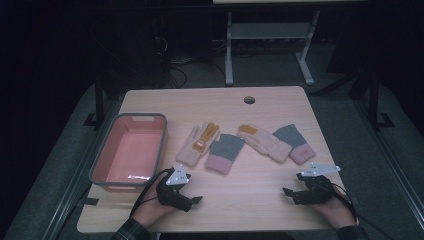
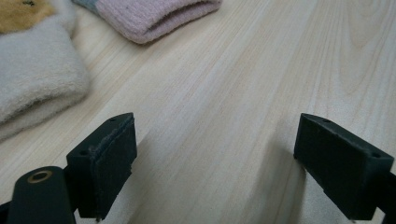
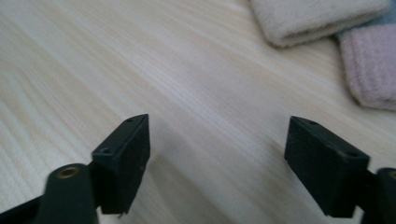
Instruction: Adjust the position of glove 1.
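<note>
Four knit pieces lie in a row across the middle of the wooden table [image 1: 260, 200]. From left to right they are a cream glove with orange trim [image 1: 198, 143], a grey and pink piece [image 1: 225, 153], a second cream glove [image 1: 263, 142] and a second grey and pink piece [image 1: 296, 143]. My left gripper [image 1: 195, 199] rests low on the table in front of the left pair. Its jaws stand open over bare wood [image 2: 215, 140], with the cream knit [image 2: 37, 88] and a pink cuff [image 2: 154, 18] ahead. My right gripper [image 1: 294, 184] sits near the front right, open and empty [image 3: 217, 140], with cream knit [image 3: 317, 18] and a pink cuff [image 3: 373, 70] beyond it.
A pink basin with a grey rim [image 1: 128, 150] stands empty at the table's left side, close to my left hand. A round cable hole [image 1: 249, 99] is near the far edge. Table legs and a dark floor lie beyond the table.
</note>
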{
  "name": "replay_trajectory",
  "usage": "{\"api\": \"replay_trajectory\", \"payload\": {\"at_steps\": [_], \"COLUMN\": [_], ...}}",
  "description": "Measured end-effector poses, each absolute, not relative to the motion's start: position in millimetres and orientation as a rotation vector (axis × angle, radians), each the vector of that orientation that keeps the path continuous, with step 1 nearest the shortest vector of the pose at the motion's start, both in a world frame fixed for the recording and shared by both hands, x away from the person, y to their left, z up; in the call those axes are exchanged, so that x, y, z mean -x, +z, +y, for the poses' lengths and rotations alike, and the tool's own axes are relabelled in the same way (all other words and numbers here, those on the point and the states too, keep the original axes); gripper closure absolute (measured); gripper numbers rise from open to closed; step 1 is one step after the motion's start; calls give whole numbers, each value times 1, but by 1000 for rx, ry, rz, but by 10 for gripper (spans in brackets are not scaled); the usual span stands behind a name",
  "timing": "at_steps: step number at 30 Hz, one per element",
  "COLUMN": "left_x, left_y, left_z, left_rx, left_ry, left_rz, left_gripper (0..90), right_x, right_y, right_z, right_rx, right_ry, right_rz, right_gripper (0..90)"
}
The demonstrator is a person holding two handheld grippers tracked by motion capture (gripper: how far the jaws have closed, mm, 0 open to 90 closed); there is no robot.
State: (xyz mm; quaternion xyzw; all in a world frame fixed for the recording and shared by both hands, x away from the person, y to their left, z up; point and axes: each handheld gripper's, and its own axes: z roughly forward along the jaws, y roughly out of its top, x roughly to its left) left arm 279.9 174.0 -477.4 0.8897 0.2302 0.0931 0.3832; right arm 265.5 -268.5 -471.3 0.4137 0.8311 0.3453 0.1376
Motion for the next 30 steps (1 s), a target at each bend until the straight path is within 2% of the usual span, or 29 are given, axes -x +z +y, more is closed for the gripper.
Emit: {"api": "replay_trajectory", "payload": {"at_steps": [2, 5, 6, 8, 10, 11, 12, 17, 30], "left_x": [-280, -280, -280, -281, -282, -282, -282, -282, -283], "left_y": [-477, -478, -477, -477, -477, -477, -477, -477, -477], "left_z": [174, 174, 174, 175, 175, 175, 175, 175, 175], "left_rx": [-2266, -2266, -2270, -2274, -2278, -2279, -2278, -2285, -2287], "left_ry": [235, 235, 233, 236, 241, 238, 238, 239, 238], "left_rz": [590, 588, 584, 575, 563, 565, 566, 563, 560], "left_gripper": [125, 124, 125, 125, 124, 124, 124, 124, 124], "right_x": [-267, -270, -272, -273, -277, -281, -281, -291, -335], "right_y": [-468, -466, -464, -462, -459, -455, -455, -449, -438], "right_z": [-268, -269, -268, -268, -269, -268, -268, -268, -262], "right_rx": [-1199, -1204, -1208, -1209, -1202, -1200, -1200, -1194, -1160], "right_ry": [1007, 1016, 1018, 1028, 1045, 1062, 1062, 1078, 1052], "right_rz": [2400, 2395, 2401, 2399, 2398, 2396, 2396, 2395, 2375], "right_gripper": [308, 353, 442, 477, 585, 668, 668, 886, 900]}}
